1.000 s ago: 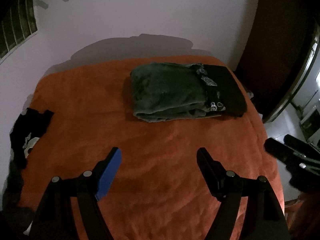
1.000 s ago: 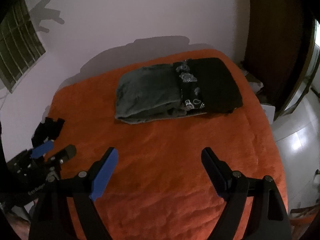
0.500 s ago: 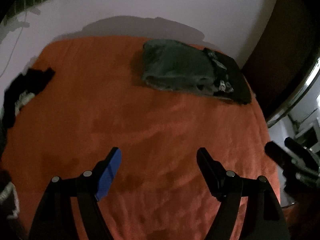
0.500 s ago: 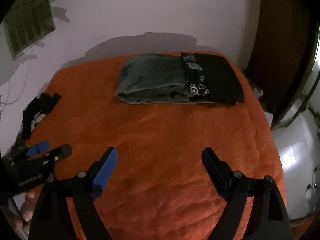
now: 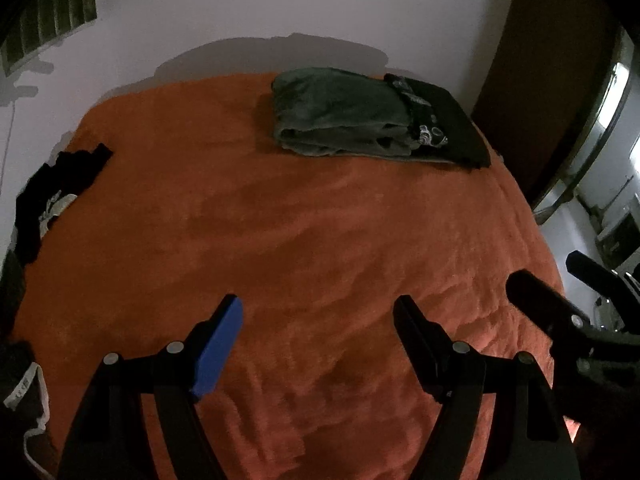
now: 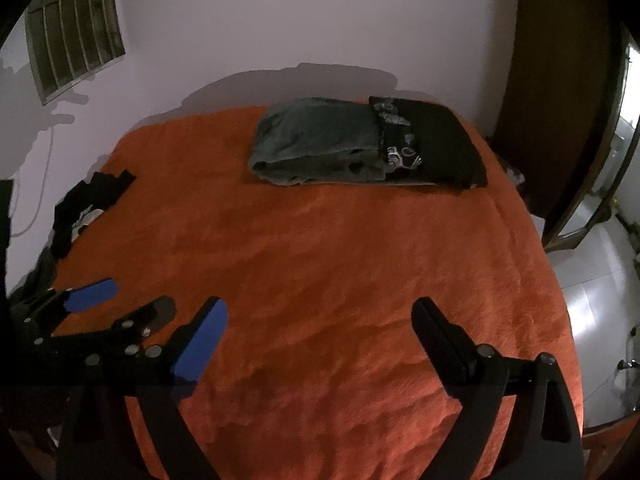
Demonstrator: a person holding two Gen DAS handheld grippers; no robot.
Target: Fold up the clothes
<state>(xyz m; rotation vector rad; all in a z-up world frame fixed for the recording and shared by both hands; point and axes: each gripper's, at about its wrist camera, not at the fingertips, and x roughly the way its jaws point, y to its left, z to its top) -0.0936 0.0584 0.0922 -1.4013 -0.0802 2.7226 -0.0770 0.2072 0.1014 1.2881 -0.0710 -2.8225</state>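
Observation:
A folded grey-green garment (image 5: pixel 340 116) (image 6: pixel 320 140) lies at the far side of the orange bed cover (image 5: pixel 280 240) (image 6: pixel 320 260). A folded black garment with a white print (image 5: pixel 444 124) (image 6: pixel 436 140) lies against its right side. A crumpled black garment with a pale print (image 5: pixel 60 192) (image 6: pixel 88 204) hangs over the bed's left edge. My left gripper (image 5: pixel 318 312) (image 6: pixel 128 296) is open above the near part of the cover, holding nothing. My right gripper (image 6: pixel 320 306) (image 5: pixel 548 276) hovers to its right, its jaws opening with nothing between them.
A white wall stands behind the bed, with a barred window (image 6: pixel 76 28) high on the left. A dark wooden door (image 6: pixel 560 80) and a pale tiled floor (image 6: pixel 592 280) are to the right. More dark cloth with a white trim (image 5: pixel 24 400) lies at the near left corner.
Both grippers have come lower over the near part of the bed and drawn closer together. The folded stack now sits farther off and to the right. The right jaws stand slightly wider.

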